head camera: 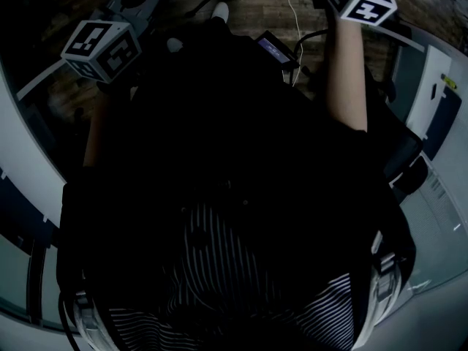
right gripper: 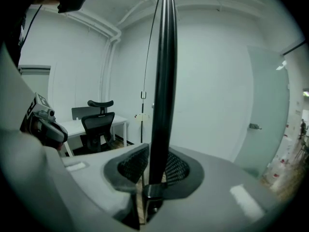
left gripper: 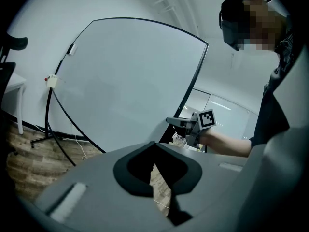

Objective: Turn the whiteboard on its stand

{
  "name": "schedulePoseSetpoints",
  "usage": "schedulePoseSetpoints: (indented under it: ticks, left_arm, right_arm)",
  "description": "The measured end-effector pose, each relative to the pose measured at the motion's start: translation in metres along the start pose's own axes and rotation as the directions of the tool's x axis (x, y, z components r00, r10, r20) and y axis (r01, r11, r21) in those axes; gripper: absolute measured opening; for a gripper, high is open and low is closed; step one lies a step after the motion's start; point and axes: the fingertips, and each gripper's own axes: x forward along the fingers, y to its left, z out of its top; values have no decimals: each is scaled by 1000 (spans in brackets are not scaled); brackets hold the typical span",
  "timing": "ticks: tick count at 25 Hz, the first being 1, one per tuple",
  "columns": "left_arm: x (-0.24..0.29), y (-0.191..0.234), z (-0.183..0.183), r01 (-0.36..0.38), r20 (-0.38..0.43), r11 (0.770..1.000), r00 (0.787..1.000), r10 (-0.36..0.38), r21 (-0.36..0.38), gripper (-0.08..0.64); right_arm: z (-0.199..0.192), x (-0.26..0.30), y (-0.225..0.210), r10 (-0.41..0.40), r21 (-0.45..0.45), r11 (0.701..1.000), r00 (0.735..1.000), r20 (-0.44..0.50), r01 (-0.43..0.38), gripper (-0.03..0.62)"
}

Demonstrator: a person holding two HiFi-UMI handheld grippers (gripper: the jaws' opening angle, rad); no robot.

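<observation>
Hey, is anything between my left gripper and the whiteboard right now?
Nothing visible. The left gripper, jaws open and empty, faces the whiteboard across wood floor; the right gripper holds the board's side frame, off that path.

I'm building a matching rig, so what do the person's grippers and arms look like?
Both the left gripper and the right gripper have smooth grey shells with a dark-padded claw; the right pads look meshed. Each carries a white cube printed with black square markers. The dark sleeves are short, leaving forearms bare.
</observation>
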Motion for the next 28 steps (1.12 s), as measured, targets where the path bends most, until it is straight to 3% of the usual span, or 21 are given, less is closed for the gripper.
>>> schedulePoseSetpoints:
  ticks: [3, 8, 10, 11, 13, 16, 19, 24, 28]
  left_arm:
    - [2, -3, 2, 10, 3, 1000, 1000, -10, 7, 3]
    - [0, -4, 2, 15, 4, 1000, 1000, -15, 14, 3]
    - [-4, -5, 2, 20, 6, 1000, 1000, -20, 21, 3]
    - [-5, -6, 2, 22, 7, 999, 1000, -22, 24, 3]
    - [-5, -7, 2, 27, 9, 999, 1000, -27, 30, 3]
    - [-6, -5, 5, 27, 21, 999, 999, -28, 44, 3]
    - [-14, -9, 11, 28, 45, 998, 999, -31, 53, 3]
    - [-32, -15, 16, 49, 88, 997, 995, -54, 52, 3]
    - [-65, -29, -9, 62, 116, 998, 991, -64, 18, 3]
  right_arm:
    - [-2, -7, 1, 18, 24, 1000, 1000, -13, -18, 135]
    - [7, -48, 1, -2, 141, 990, 998, 71, -8, 137]
    - [10, -64, 24, 68, 175, 981, 993, 99, -85, 131]
    - [14, -71, 43, 122, 176, 974, 985, 119, -142, 96]
    - [27, -82, 81, 229, 143, 957, 960, 161, -252, 16]
    - [39, -79, 124, 343, 101, 926, 921, 184, -365, 3]
    - [38, -72, 150, 392, 91, 907, 903, 177, -411, 3]
    - [32, -68, 176, 425, 83, 896, 897, 121, -436, 3]
    - [11, -83, 219, 467, 80, 879, 882, 60, -471, 3]
